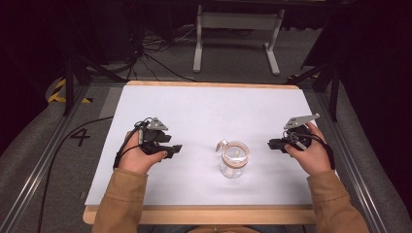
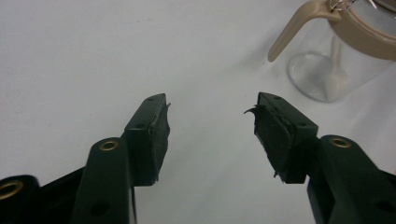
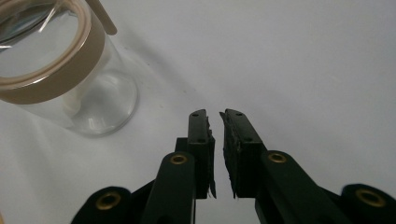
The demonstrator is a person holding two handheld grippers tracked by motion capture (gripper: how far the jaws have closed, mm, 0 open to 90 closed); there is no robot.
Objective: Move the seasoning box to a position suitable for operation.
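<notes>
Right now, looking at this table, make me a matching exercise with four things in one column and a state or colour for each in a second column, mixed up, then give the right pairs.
Column one:
1. left gripper
2. right gripper
3. glass jar
4. band around the jar's rim

Column two:
A. tan
B. clear, standing upright between the two grippers
C. jaws wide apart, holding nothing
D. jaws nearly together, holding nothing

Right pairs: 1-C, 2-D, 3-B, 4-A
</notes>
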